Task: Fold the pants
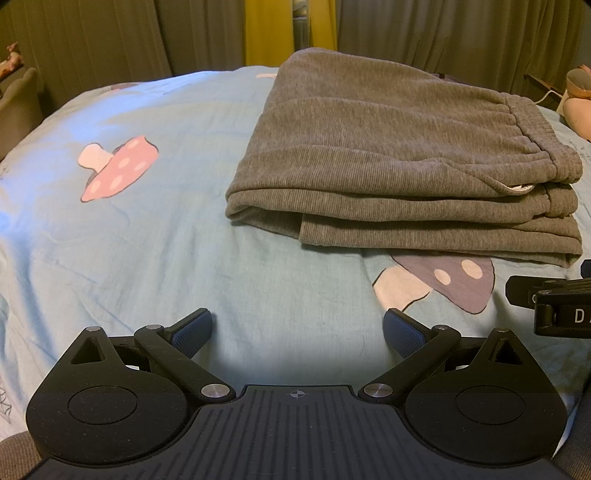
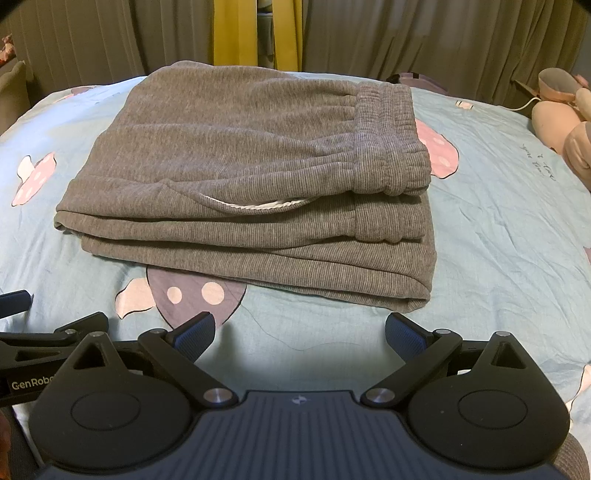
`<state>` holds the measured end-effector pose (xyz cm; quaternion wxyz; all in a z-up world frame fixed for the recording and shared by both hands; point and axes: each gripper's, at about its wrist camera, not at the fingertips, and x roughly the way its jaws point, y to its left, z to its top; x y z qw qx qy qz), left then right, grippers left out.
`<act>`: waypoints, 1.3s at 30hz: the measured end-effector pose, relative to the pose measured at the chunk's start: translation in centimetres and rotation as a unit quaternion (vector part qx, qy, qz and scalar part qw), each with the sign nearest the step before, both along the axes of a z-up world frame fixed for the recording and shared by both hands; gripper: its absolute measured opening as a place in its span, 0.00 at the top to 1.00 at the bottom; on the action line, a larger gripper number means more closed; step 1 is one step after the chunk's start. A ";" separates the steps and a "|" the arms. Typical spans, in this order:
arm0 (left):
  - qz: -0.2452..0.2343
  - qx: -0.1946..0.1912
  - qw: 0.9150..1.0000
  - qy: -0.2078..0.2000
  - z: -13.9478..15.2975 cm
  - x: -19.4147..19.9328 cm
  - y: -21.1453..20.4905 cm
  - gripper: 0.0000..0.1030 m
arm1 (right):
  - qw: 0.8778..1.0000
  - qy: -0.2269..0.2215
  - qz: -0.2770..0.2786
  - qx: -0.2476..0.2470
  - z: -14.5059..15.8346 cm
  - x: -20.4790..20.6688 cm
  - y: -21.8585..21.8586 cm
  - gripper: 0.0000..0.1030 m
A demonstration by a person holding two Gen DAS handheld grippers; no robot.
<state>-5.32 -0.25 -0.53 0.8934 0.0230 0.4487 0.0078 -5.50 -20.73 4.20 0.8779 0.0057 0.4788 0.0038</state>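
Note:
The grey ribbed pants (image 1: 399, 158) lie folded in a flat stack on the light blue bedsheet (image 1: 147, 240), waistband on the right, a white pocket lining showing at the near edge. They also show in the right wrist view (image 2: 251, 184). My left gripper (image 1: 297, 332) is open and empty, held over the sheet in front of and left of the stack. My right gripper (image 2: 299, 336) is open and empty, just in front of the stack's near edge. Neither touches the pants.
The sheet has mushroom prints (image 1: 118, 170). Grey and yellow curtains (image 2: 236, 33) hang behind the bed. A pink plush toy (image 2: 565, 122) lies at the far right. The right gripper's body (image 1: 554, 302) shows at the left view's right edge.

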 end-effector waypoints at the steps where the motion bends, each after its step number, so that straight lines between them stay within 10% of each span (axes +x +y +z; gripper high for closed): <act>1: 0.000 0.000 1.000 0.000 0.0 0.0 0.0 0.01 | 1.000 0.000 0.000 0.000 0.0 0.0 0.0 0.04; 39: 0.000 -0.001 1.000 0.004 -0.3 0.0 0.1 0.01 | 1.000 0.010 0.012 -0.010 -0.7 0.0 1.0 0.04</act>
